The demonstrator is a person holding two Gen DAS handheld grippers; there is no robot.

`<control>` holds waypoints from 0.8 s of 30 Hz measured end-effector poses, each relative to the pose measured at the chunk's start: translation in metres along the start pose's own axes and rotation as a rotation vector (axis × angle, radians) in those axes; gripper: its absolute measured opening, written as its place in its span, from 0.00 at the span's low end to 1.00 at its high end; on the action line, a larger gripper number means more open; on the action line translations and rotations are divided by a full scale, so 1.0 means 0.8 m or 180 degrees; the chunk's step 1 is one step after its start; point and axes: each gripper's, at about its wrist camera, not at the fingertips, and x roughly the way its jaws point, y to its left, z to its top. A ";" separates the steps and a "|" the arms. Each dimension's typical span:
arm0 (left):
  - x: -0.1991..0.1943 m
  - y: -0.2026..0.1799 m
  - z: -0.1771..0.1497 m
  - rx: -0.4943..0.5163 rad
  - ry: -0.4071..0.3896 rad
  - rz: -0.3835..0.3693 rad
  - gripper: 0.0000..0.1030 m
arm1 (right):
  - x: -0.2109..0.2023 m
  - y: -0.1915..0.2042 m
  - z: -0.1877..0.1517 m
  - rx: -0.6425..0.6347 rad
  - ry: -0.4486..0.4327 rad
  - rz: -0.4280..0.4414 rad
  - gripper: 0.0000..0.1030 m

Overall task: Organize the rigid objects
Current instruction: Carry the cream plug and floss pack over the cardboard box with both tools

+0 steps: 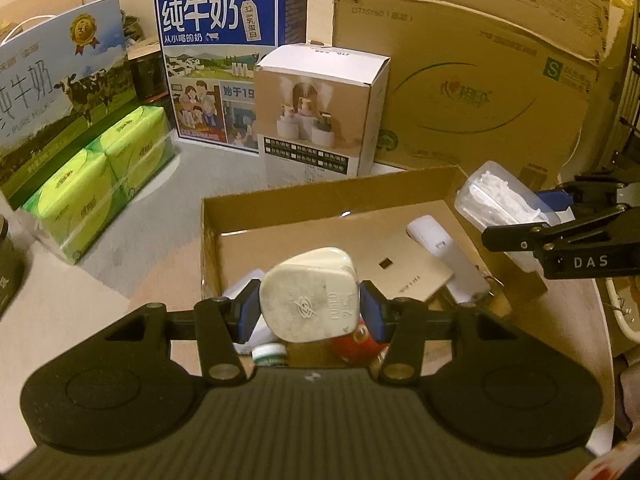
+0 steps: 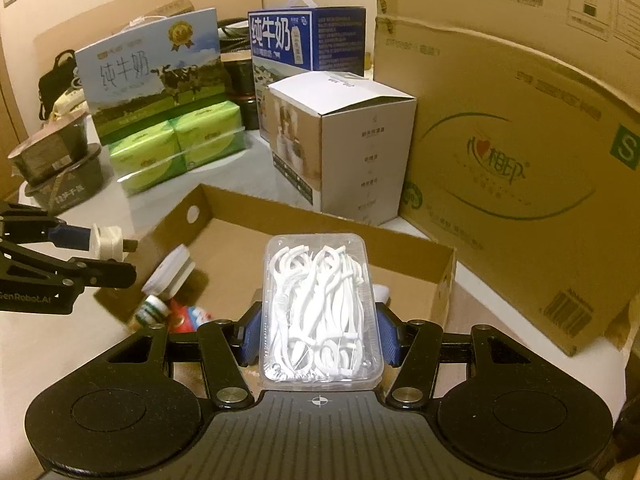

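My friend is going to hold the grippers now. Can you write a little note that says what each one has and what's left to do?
Left gripper: shut on the white plug adapter, held above the near end of the open cardboard tray.
Right gripper: shut on the clear box of floss picks, also held above the tray.
Already in the tray: a white remote, a gold flat card, a small green-capped bottle, a red tube and a round white case.
Done: both things are picked up.
Left: probably set the adapter and the floss picks down in the tray, then let go.
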 end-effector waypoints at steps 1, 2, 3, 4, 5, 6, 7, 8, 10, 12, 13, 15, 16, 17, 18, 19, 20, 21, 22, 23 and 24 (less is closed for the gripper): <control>0.004 0.001 0.003 0.0006 0.0005 0.0001 0.47 | 0.004 0.000 0.003 -0.0016 0.0005 -0.0006 0.55; 0.009 0.001 0.007 0.0013 0.0014 0.0002 0.47 | 0.007 -0.001 0.007 -0.0032 0.0011 -0.0013 0.55; 0.012 0.001 0.009 0.0019 0.0022 0.0002 0.47 | 0.011 -0.002 0.010 -0.0044 0.0020 -0.0022 0.55; 0.016 0.001 0.011 0.0028 0.0032 0.0001 0.47 | 0.016 -0.002 0.012 -0.0053 0.0029 -0.0029 0.55; 0.020 0.000 0.013 0.0040 0.0040 -0.0002 0.47 | 0.020 -0.003 0.015 -0.0064 0.0041 -0.0033 0.55; 0.024 0.000 0.016 0.0053 0.0049 -0.0006 0.47 | 0.024 -0.003 0.017 -0.0072 0.0053 -0.0036 0.55; 0.027 0.000 0.017 0.0064 0.0057 -0.0009 0.47 | 0.028 -0.004 0.019 -0.0079 0.0063 -0.0037 0.55; 0.031 -0.001 0.019 0.0072 0.0065 -0.0011 0.47 | 0.031 -0.004 0.021 -0.0087 0.0072 -0.0039 0.55; 0.039 -0.001 0.022 0.0093 0.0086 -0.0013 0.47 | 0.038 -0.004 0.024 -0.0106 0.0097 -0.0040 0.55; 0.045 -0.002 0.025 0.0121 0.0104 -0.0007 0.47 | 0.045 -0.006 0.027 -0.0115 0.0123 -0.0039 0.55; 0.049 -0.002 0.027 0.0124 0.0113 -0.0007 0.47 | 0.048 -0.006 0.028 -0.0112 0.0131 -0.0041 0.55; 0.054 0.000 0.029 0.0113 0.0126 -0.0014 0.47 | 0.055 -0.007 0.031 -0.0104 0.0151 -0.0033 0.55; 0.058 0.001 0.030 0.0105 0.0134 -0.0016 0.47 | 0.058 -0.007 0.032 -0.0101 0.0162 -0.0028 0.55; 0.061 0.002 0.031 0.0106 0.0140 -0.0019 0.47 | 0.061 -0.008 0.033 -0.0098 0.0172 -0.0023 0.55; 0.064 0.003 0.032 0.0111 0.0147 -0.0017 0.47 | 0.064 -0.008 0.033 -0.0094 0.0182 -0.0019 0.55; 0.067 0.003 0.033 0.0113 0.0153 -0.0014 0.47 | 0.067 -0.008 0.034 -0.0089 0.0190 -0.0014 0.55; 0.070 0.004 0.035 0.0112 0.0160 -0.0010 0.47 | 0.070 -0.008 0.034 -0.0086 0.0200 -0.0007 0.55; 0.073 0.005 0.036 0.0115 0.0164 -0.0005 0.47 | 0.073 -0.008 0.035 -0.0083 0.0211 -0.0002 0.55; 0.076 0.006 0.037 0.0119 0.0167 0.0001 0.47 | 0.075 -0.007 0.036 -0.0079 0.0221 0.0004 0.55; 0.079 0.007 0.038 0.0119 0.0170 0.0007 0.47 | 0.079 -0.007 0.037 -0.0078 0.0233 0.0010 0.55; 0.082 0.008 0.039 0.0119 0.0174 0.0011 0.47 | 0.083 -0.006 0.038 -0.0077 0.0241 0.0013 0.55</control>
